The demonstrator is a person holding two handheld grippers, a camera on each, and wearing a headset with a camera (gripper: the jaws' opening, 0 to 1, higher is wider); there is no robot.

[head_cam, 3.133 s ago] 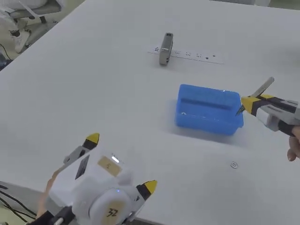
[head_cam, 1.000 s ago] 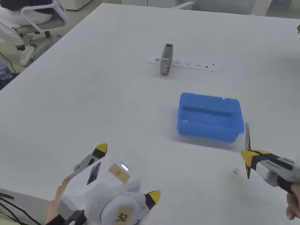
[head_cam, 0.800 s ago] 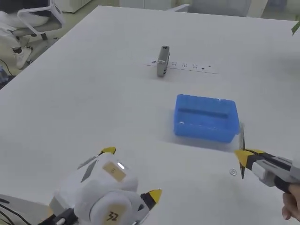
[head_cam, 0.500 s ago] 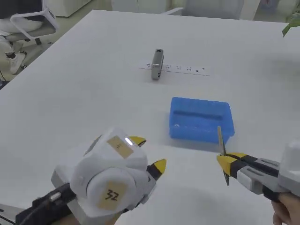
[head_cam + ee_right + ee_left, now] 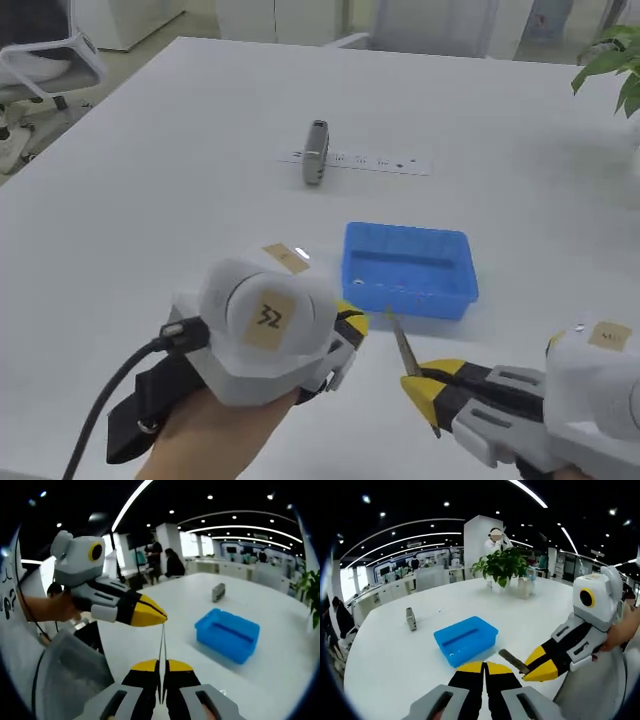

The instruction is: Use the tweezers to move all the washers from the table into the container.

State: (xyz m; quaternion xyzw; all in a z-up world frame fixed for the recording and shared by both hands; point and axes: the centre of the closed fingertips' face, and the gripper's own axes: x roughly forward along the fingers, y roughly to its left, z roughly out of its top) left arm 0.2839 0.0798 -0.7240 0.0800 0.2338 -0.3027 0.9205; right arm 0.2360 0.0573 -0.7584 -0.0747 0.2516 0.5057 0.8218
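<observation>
Left tool [image 5: 350,322] moved beside right tool [image 5: 422,390] | tweezers [image 5: 403,350] point toward container [image 5: 410,298]

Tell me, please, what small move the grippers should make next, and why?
Probably open the left gripper a little and nip the tweezers by their free end to straighten them. The right gripper is shut on the tweezers, which slant up in the air near the blue container, and the left gripper's shut fingers sit right beside their tip.
</observation>
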